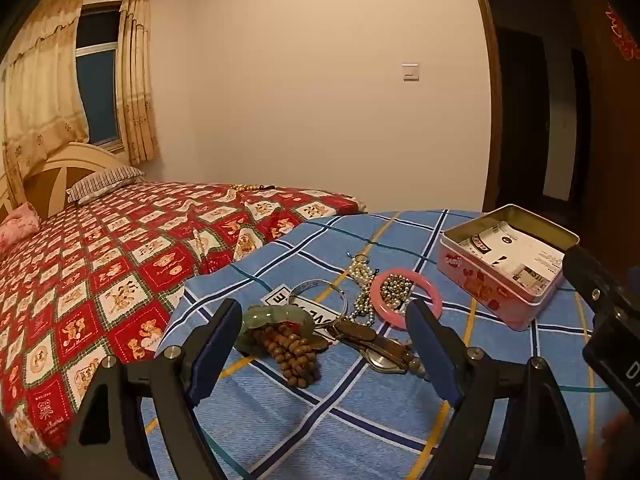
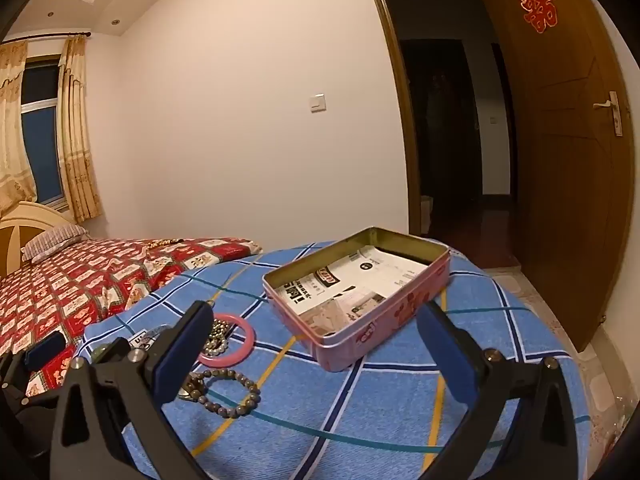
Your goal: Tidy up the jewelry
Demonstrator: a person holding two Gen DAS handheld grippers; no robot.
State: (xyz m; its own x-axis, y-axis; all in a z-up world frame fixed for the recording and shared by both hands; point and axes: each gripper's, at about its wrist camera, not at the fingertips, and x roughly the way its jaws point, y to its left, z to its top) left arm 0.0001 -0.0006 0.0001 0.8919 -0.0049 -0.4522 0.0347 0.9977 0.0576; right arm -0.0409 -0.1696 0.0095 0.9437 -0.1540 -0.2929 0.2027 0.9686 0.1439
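Both cameras sit low and close over the blue checked cloth [image 1: 360,400], looking slightly down toward the far wall. The left looks at the jewelry, the right at the pink tin [image 2: 360,320]; both show the tin and the pink bangle [image 1: 406,296]

- One pink tin box [image 2: 352,334], open.
- One pink bangle [image 1: 406,296].
- One silver bangle [image 1: 318,286].
- One green jade bracelet [image 1: 276,316].
- Two brown bead bracelets [image 1: 294,356] [image 2: 228,392].
- One wristwatch [image 1: 380,354].
- One pearl chain [image 1: 362,280].
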